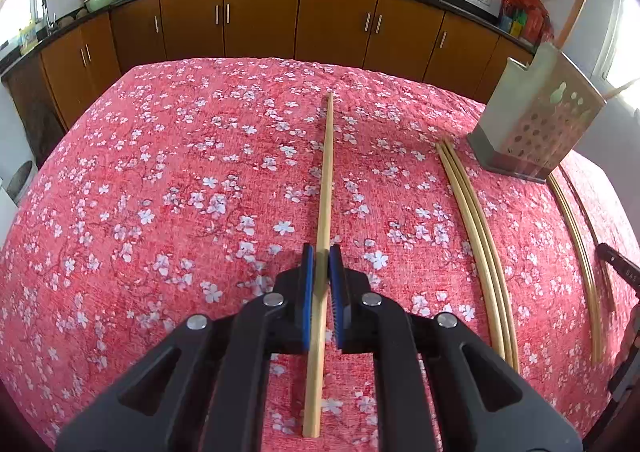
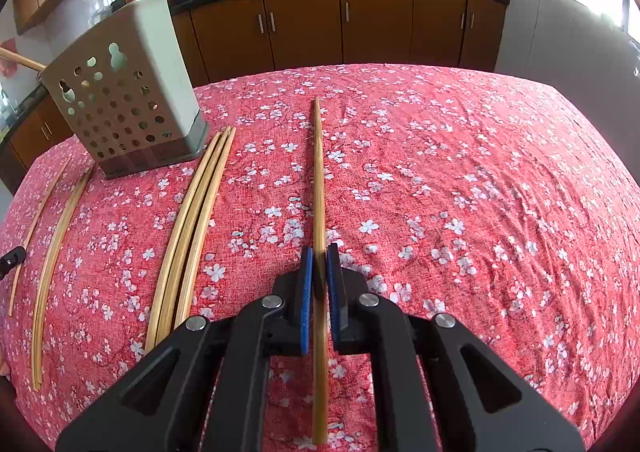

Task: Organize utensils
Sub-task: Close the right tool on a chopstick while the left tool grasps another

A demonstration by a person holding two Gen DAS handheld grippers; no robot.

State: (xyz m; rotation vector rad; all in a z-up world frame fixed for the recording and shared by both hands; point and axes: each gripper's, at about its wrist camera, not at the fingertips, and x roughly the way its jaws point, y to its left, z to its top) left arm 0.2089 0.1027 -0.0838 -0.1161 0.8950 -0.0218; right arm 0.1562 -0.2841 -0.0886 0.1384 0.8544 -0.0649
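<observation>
- Left wrist view: your left gripper [image 1: 322,252] is clamped on a long pale bamboo chopstick [image 1: 326,180] over the red floral tablecloth [image 1: 160,172]; three loose chopsticks [image 1: 478,220] lie to its right, near the grey perforated plastic utensil holder [image 1: 536,124].
- Right wrist view: your right gripper [image 2: 319,254] is clamped on a darker bamboo chopstick [image 2: 319,180]; the holder stands far left.

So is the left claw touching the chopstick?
Touching. In the left wrist view the left claw is shut on a chopstick; both blue pads press against its sides, with no gap showing.
</observation>
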